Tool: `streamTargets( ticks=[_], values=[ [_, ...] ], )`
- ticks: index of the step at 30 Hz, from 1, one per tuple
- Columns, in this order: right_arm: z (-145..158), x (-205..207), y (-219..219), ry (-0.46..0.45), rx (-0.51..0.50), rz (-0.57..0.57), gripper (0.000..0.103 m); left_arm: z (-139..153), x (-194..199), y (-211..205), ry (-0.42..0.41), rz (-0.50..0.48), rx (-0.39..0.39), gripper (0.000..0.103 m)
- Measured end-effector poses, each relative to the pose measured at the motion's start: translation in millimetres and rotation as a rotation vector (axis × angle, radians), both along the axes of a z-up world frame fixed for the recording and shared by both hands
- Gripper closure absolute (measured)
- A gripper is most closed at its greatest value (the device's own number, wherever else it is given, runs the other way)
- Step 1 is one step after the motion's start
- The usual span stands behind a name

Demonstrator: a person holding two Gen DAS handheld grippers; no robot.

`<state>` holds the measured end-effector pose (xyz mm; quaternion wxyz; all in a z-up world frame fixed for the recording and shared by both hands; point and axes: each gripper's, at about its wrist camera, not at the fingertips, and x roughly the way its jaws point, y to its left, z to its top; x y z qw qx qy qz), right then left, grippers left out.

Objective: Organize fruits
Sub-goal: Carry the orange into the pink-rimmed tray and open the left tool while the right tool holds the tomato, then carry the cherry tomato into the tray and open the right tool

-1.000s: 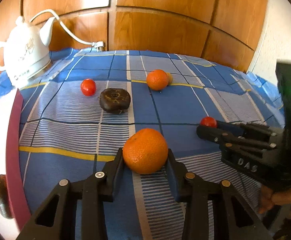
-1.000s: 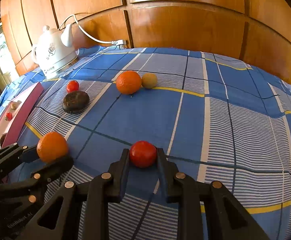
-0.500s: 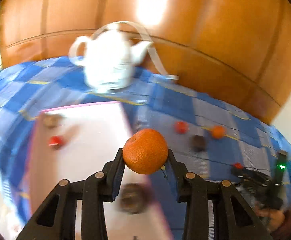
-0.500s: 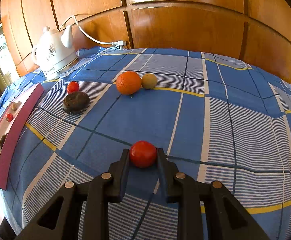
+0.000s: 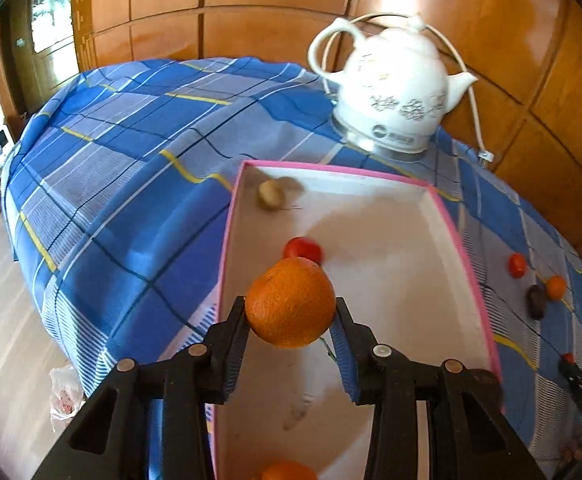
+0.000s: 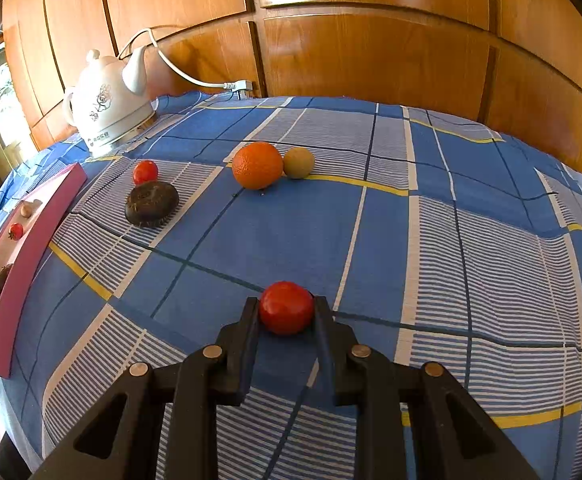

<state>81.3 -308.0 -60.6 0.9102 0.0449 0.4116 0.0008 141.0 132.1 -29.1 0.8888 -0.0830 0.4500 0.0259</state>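
My left gripper (image 5: 291, 314) is shut on an orange (image 5: 291, 300) and holds it above the near part of the pink-rimmed white tray (image 5: 465, 256). Inside the tray lie a red tomato (image 5: 303, 249), a small beige fruit (image 5: 271, 194) and another orange (image 5: 289, 472) at the bottom edge. My right gripper (image 6: 287, 314) rests low on the blue checked cloth, shut on a red tomato (image 6: 286, 307). Farther back on the cloth lie an orange (image 6: 257, 165), a round tan fruit (image 6: 299, 163), a dark brown fruit (image 6: 151, 204) and a small tomato (image 6: 145, 172).
A white kettle (image 5: 395, 92) with a cord stands behind the tray, against the wooden wall panels. The tray (image 6: 31, 252) sits at the table's left side, in the right wrist view. Floor and a plastic bag (image 5: 65, 392) lie beyond the table's left edge.
The left gripper has carried the orange from the cloth over to the left, and now holds it above the tray. The right gripper and its tomato have stayed put.
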Motion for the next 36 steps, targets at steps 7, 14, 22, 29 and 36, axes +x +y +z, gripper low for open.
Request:
streamTargets(
  ticks=[7,14,22,29,36],
  values=[
    [0,0,1,0.001,-0.011,0.0,0.076,10,-10,-1,-0.055,0.016,0.031,0.058],
    [0,0,1,0.0,-0.019,0.001,0.076,30,-42,-20,-0.127,0.024,0.039,0.046],
    [1,0,1,0.001,-0.026,0.002,0.076,37,-69,-58,-0.163,-0.064,0.041,0.043],
    [1,0,0,0.001,-0.025,0.002,0.076,34,-78,-77,-0.152,-0.109,0.046,0.038],
    [1,1,0,0.002,-0.025,0.002,0.076,32,-82,-81,-0.145,-0.118,0.053,0.036]
  ],
)
